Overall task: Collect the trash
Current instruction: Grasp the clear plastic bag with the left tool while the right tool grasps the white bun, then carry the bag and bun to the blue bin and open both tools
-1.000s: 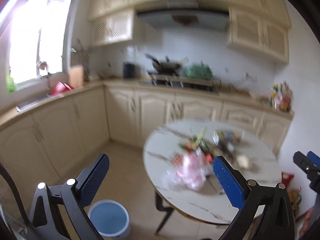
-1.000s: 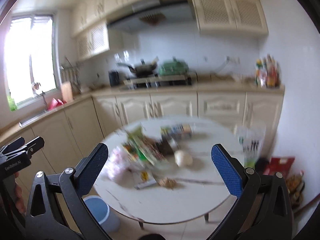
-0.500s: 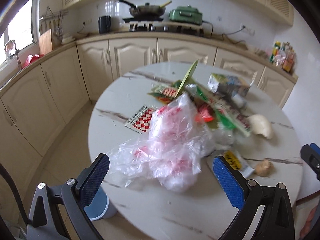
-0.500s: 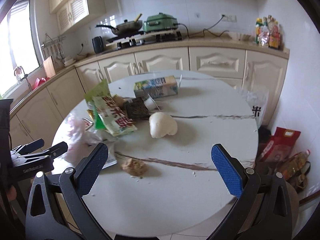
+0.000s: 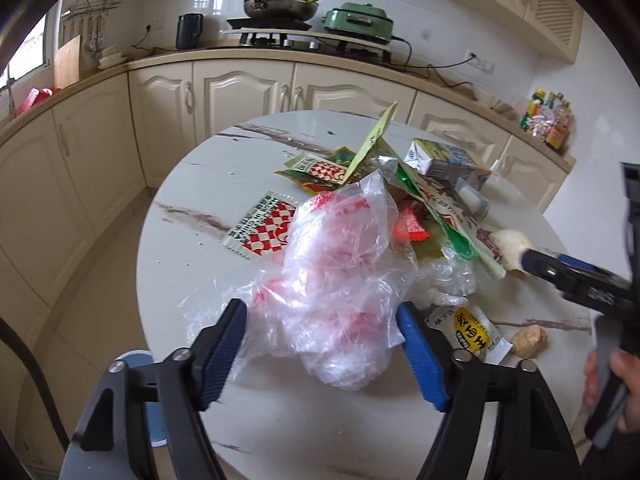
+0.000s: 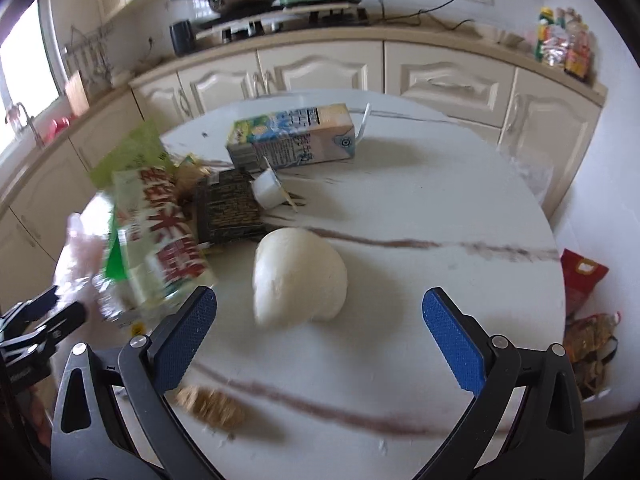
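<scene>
While our left hand-held gripper (image 5: 322, 330) hangs spread around the plastic bag (image 5: 336, 280) on the tabletop (image 5: 192, 184) — not pinching it — our right hand-held gripper (image 6: 318, 312) gapes wide before the white bun (image 6: 298, 280), with a carton (image 6: 292, 138) lying beyond and wrappers (image 6: 160, 232) heaped just left.

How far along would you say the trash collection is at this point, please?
Nothing looks collected yet: the wrappers, milk carton, white lump and brown scrap all lie on the round table. In hand: the left gripper, open, flanks the crumpled plastic bag; the right gripper, open, faces the white lump. Left: gripping and moving everything, perhaps into the blue bin.
</scene>
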Action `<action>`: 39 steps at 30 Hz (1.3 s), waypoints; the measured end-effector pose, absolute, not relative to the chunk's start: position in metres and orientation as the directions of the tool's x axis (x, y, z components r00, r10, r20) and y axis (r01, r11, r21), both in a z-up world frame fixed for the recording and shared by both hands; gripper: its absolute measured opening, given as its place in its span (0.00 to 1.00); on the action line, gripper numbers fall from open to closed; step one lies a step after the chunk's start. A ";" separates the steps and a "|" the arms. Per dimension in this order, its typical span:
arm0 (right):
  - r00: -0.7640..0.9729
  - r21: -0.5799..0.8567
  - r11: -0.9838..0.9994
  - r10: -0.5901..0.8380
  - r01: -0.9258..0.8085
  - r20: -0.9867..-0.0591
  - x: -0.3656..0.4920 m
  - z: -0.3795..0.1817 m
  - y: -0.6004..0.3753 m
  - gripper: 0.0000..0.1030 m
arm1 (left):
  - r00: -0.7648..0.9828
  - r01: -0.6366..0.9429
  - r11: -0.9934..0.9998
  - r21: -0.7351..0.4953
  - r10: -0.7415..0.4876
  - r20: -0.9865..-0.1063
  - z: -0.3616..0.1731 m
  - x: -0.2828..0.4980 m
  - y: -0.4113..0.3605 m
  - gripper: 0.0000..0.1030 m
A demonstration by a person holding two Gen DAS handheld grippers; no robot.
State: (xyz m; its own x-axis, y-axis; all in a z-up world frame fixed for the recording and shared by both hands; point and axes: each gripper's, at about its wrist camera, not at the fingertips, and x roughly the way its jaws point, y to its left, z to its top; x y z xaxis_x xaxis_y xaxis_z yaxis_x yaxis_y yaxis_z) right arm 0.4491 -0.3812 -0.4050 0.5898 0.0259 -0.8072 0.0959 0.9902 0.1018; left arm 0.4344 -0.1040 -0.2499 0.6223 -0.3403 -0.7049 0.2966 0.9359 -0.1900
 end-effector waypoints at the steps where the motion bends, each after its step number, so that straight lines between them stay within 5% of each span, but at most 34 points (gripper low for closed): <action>1: 0.587 0.090 0.992 0.020 0.090 -0.809 0.454 -0.406 -0.380 1.00 | 0.619 0.308 0.930 -0.200 -0.355 -0.701 -0.252 0.435 -0.103 0.60; 4: 0.563 0.076 0.995 0.027 0.064 -0.826 0.467 -0.412 -0.378 0.99 | 0.613 0.326 0.921 -0.215 -0.379 -0.693 -0.253 0.433 -0.102 0.54; 6: 0.560 0.084 0.996 0.049 0.038 -0.827 0.474 -0.415 -0.376 0.89 | 0.613 0.335 0.916 -0.223 -0.391 -0.687 -0.254 0.431 -0.099 0.50; 11: 0.553 0.100 0.995 0.082 0.002 -0.829 0.481 -0.421 -0.375 0.48 | 0.611 0.342 0.904 -0.257 -0.422 -0.670 -0.250 0.422 -0.091 0.45; 28: 0.686 0.153 0.987 0.139 -0.041 -0.714 0.444 -0.359 -0.365 0.46 | 0.700 0.361 0.886 -0.293 -0.464 -0.542 -0.187 0.353 -0.031 0.43; 39: 0.644 0.248 0.870 0.485 -0.427 -0.592 0.436 -0.314 -0.174 0.47 | 0.804 0.102 0.971 -0.215 -0.208 -0.558 -0.192 0.291 0.106 0.43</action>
State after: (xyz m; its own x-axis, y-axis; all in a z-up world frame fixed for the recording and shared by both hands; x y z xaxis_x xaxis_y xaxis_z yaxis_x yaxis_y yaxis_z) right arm 0.4364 -0.1737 -0.3136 0.6437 0.4846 -0.5923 -0.4268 0.8698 0.2477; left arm 0.2908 0.1060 -0.1923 0.8035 -0.2081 -0.5577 0.1022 0.9712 -0.2151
